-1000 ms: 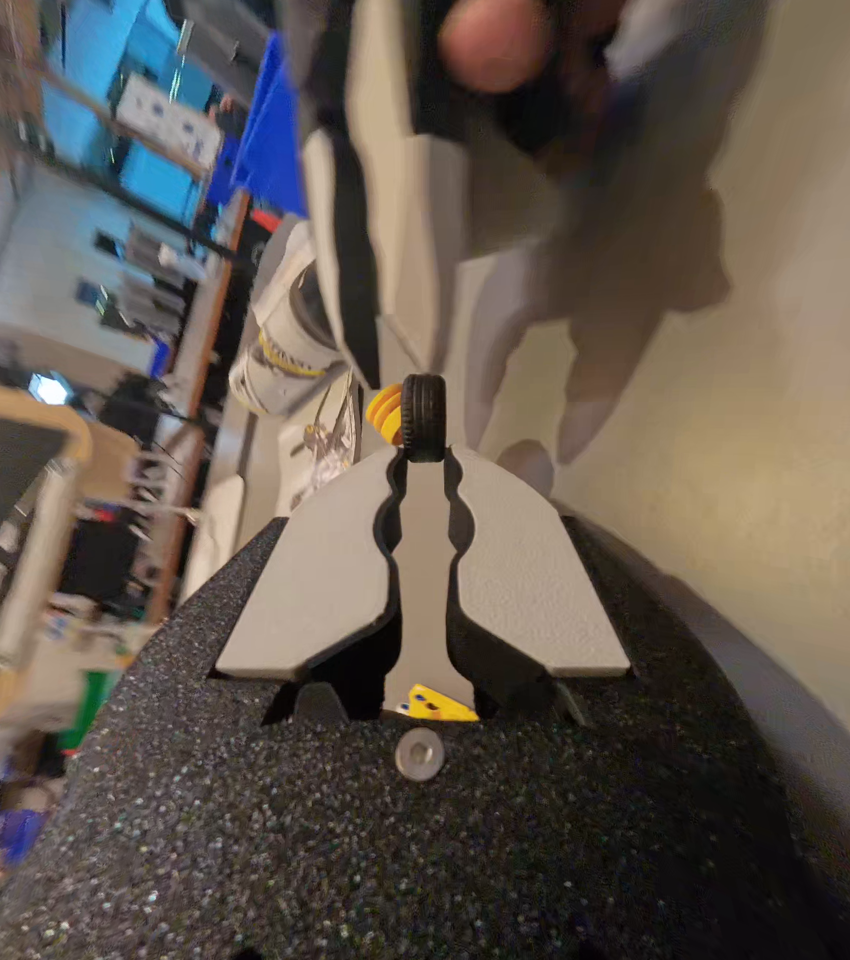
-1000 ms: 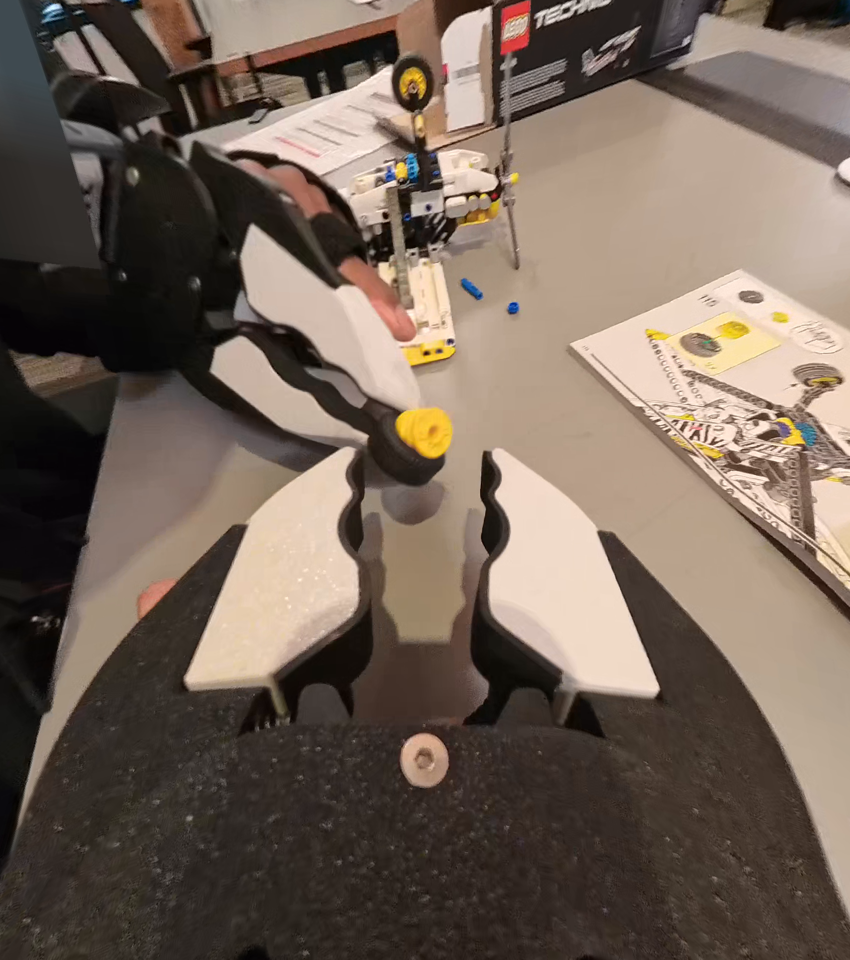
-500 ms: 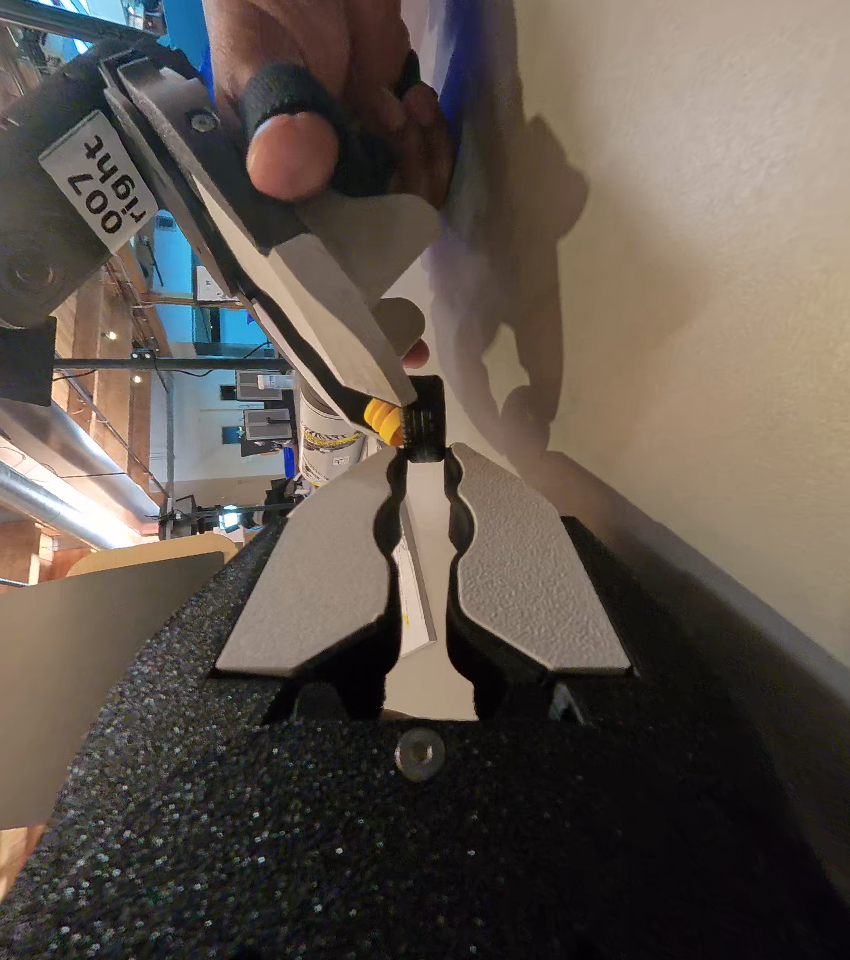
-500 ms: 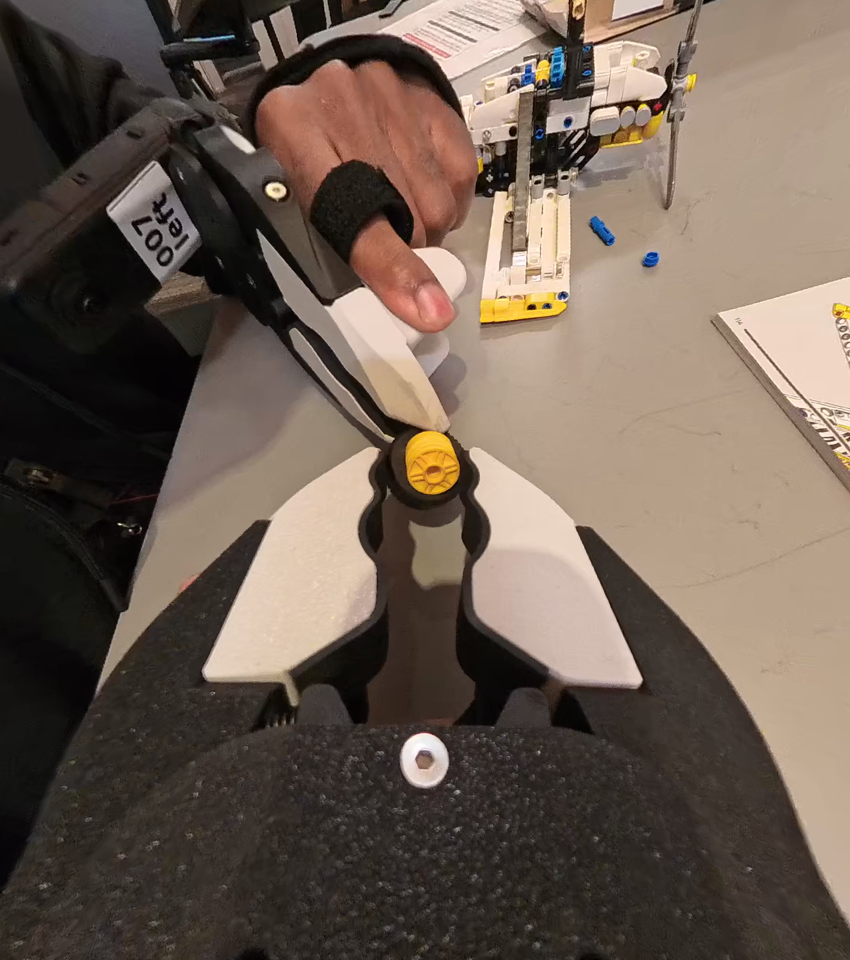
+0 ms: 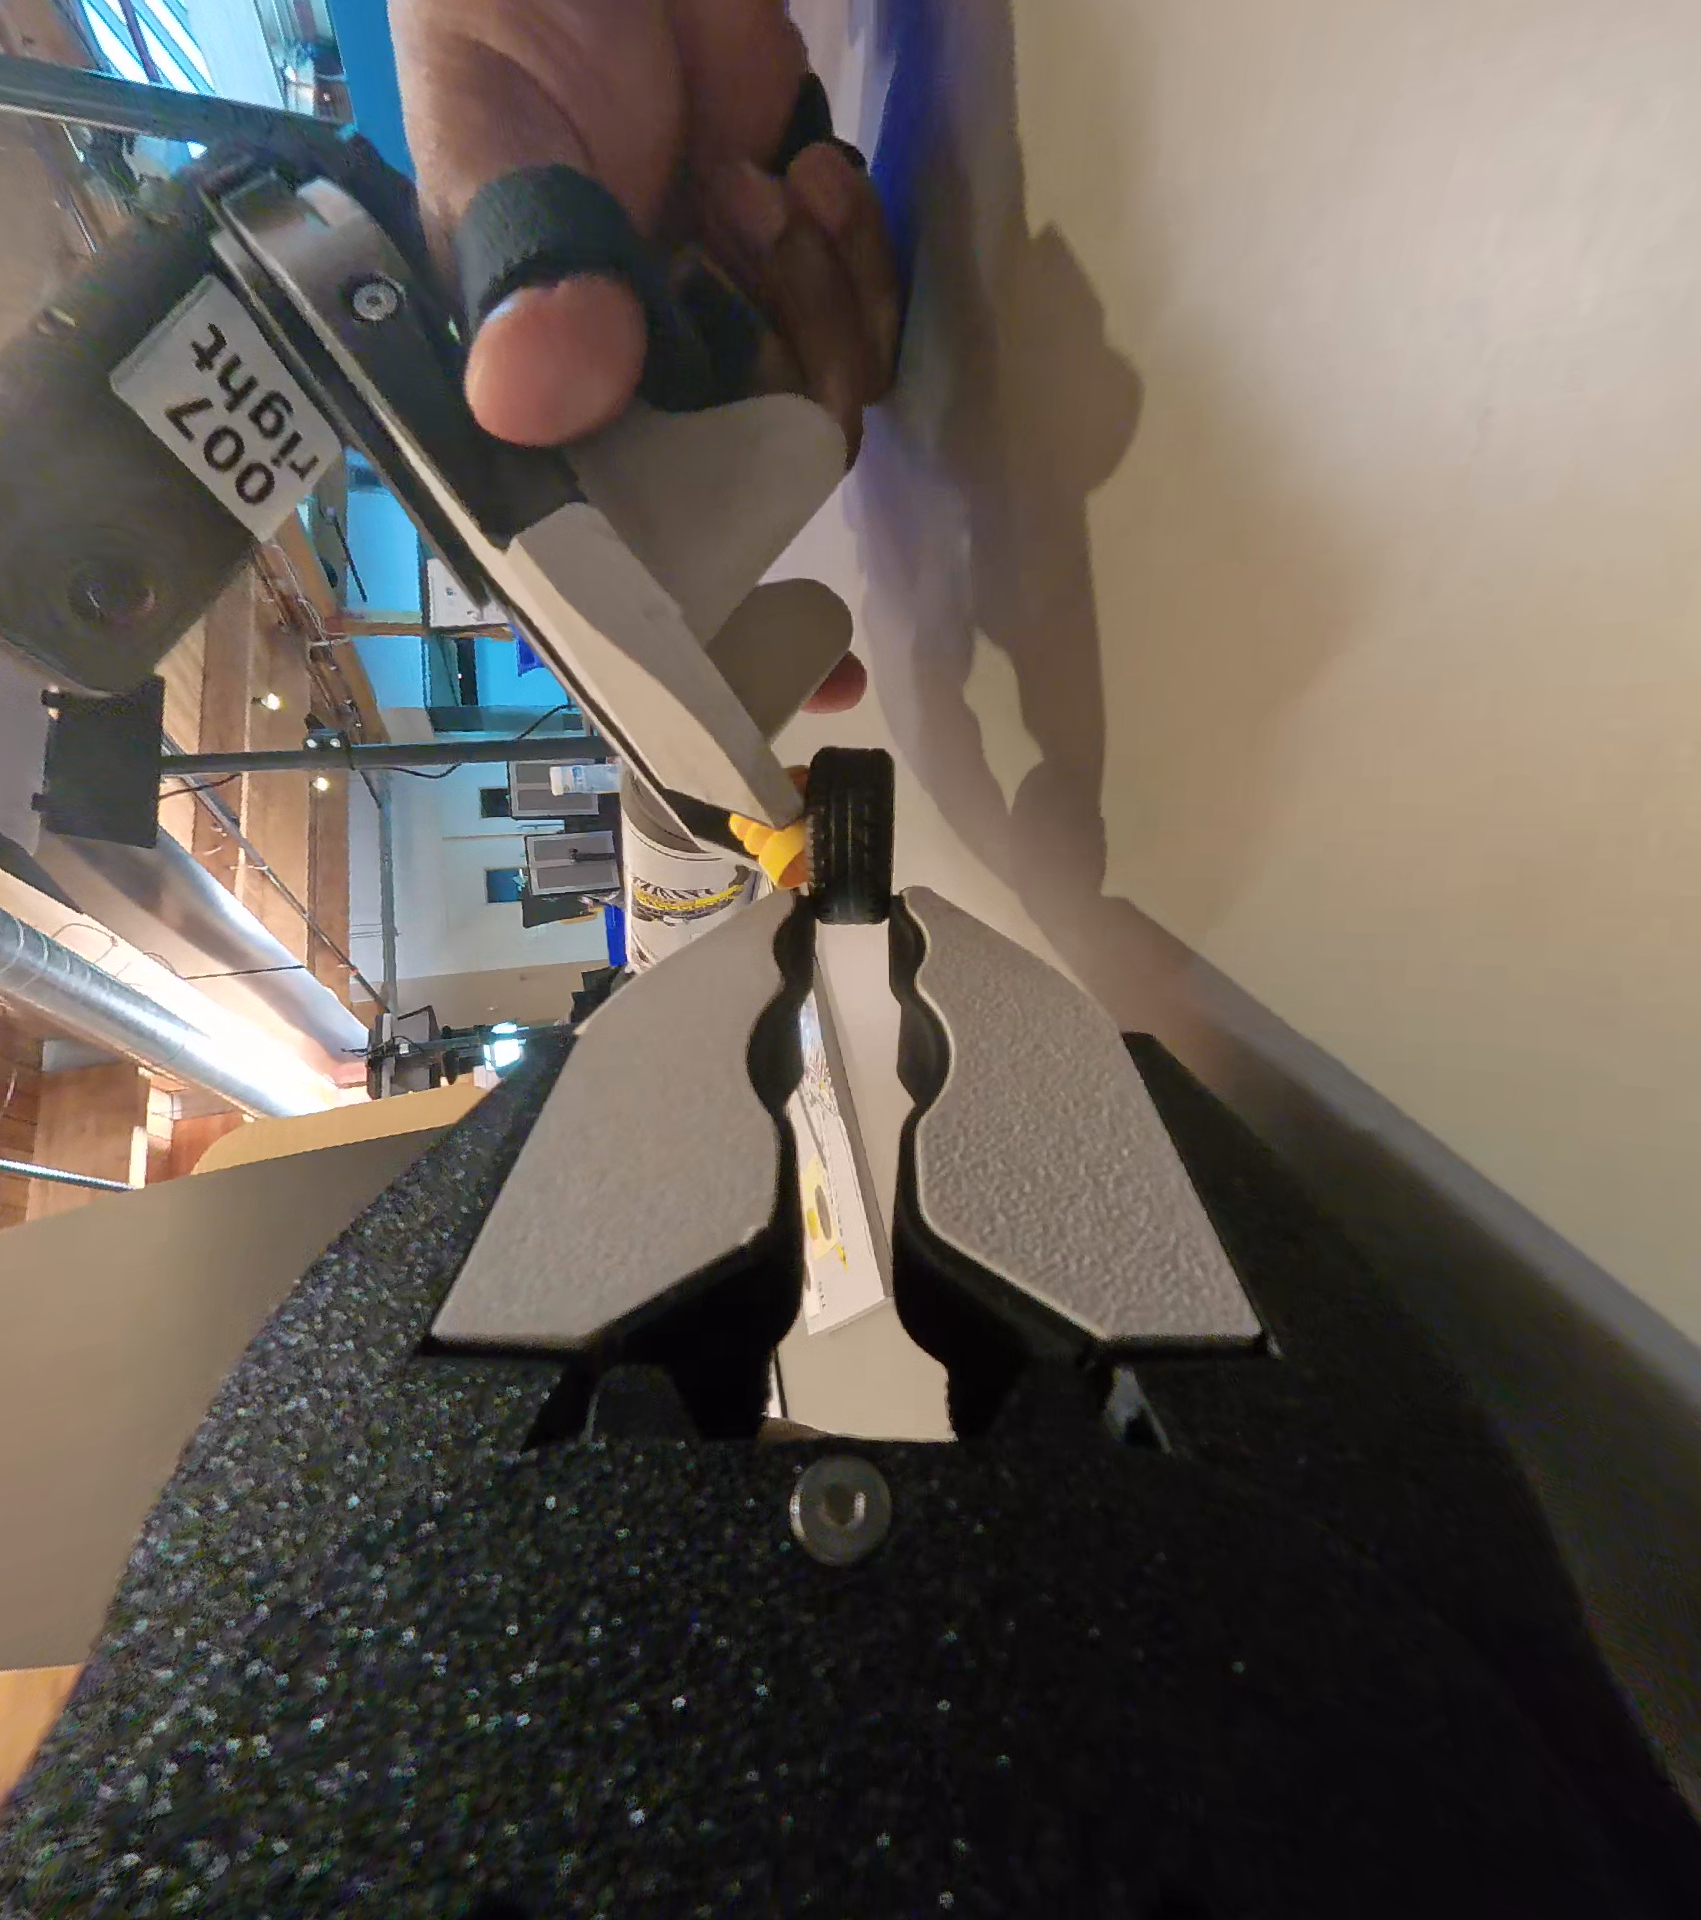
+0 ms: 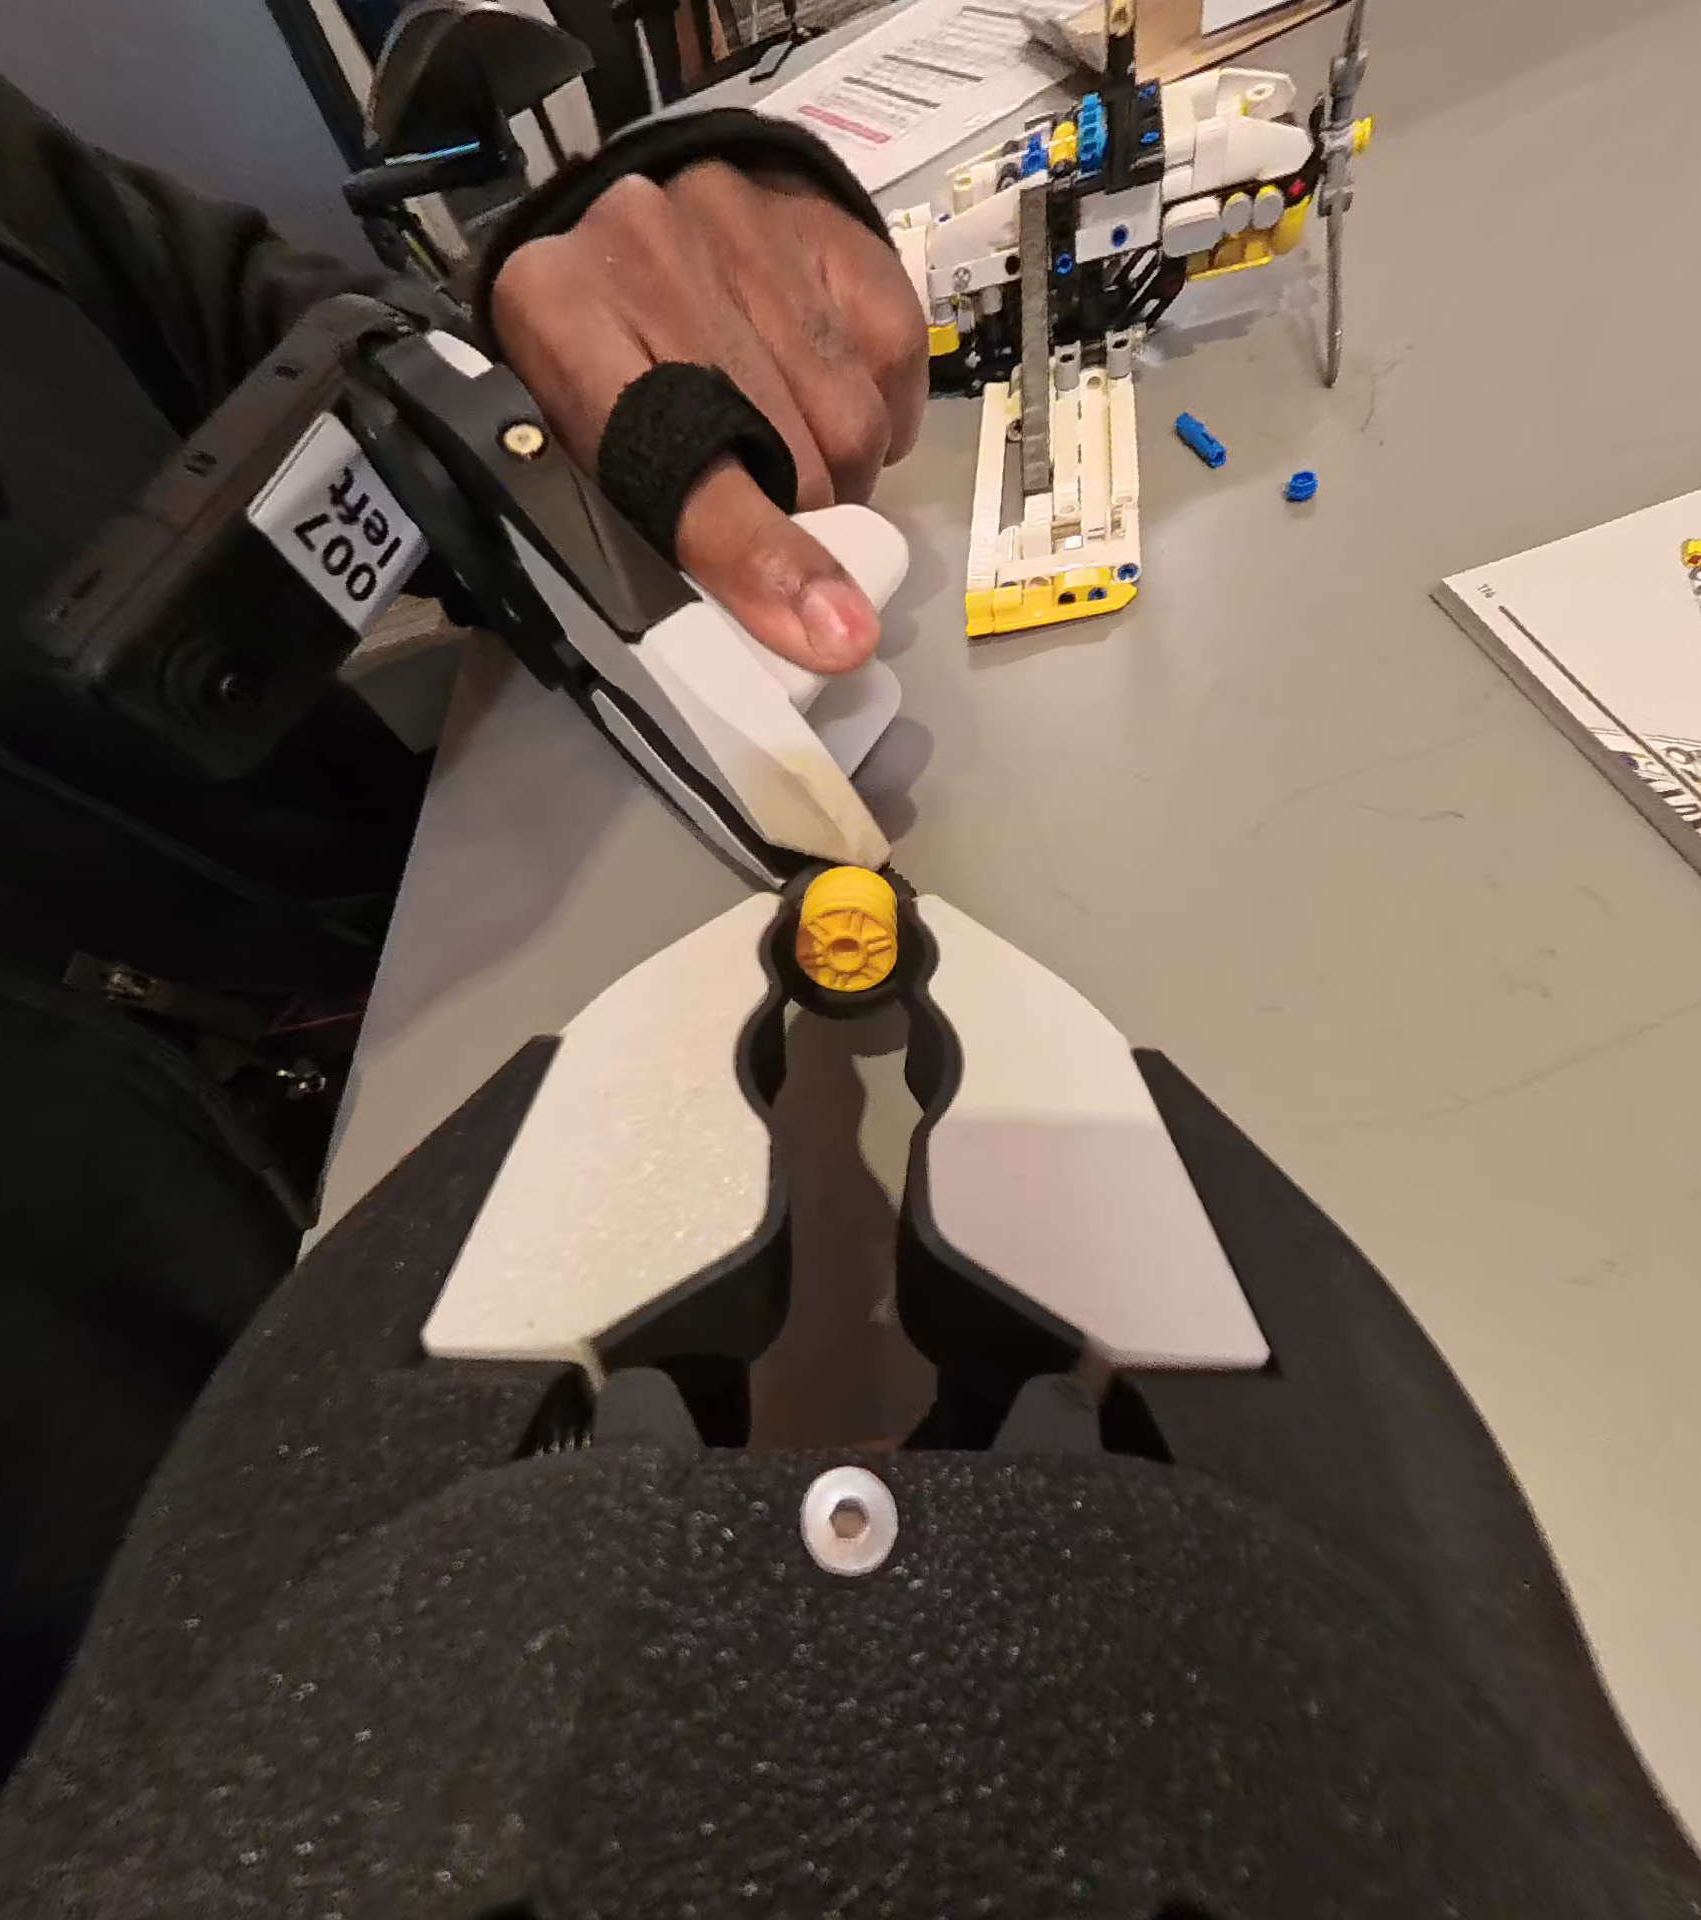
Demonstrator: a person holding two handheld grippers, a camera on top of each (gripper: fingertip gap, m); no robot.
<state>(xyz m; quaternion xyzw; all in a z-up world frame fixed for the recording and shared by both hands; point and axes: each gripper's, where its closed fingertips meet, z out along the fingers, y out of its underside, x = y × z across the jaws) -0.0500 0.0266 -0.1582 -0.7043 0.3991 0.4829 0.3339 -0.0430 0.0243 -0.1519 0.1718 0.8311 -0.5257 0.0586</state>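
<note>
A small wheel, a black tyre point(image 5: 854, 836) on a yellow hub point(image 5: 773, 842), is held above the grey table point(image 6: 1241, 935). My left gripper point(image 5: 851, 904) is shut on the tyre's tread at its fingertips. My right gripper point(image 6: 844, 914) is shut on the yellow hub point(image 6: 844, 940), which sticks out of the tyre toward the right wrist camera. The left gripper's fingers point(image 6: 784, 748) come in from the upper left in the right wrist view, with a person's hand point(image 6: 721, 312) on its handle. The right gripper's finger point(image 5: 659, 675) shows in the left wrist view, its tip on the hub.
A partly built white, yellow and black brick model point(image 6: 1064, 312) stands at the back of the table. Two small blue pieces point(image 6: 1199, 438) lie beside it. An open instruction booklet point(image 6: 1656, 675) lies at the right. Printed papers point(image 6: 908, 83) lie behind the model. Less than 4 cm separates the two grippers' tips.
My right gripper moved up to the wheel held by the left gripper and its jaws closed from wide open onto the yellow hub. The left gripper kept its hold on the tyre.
</note>
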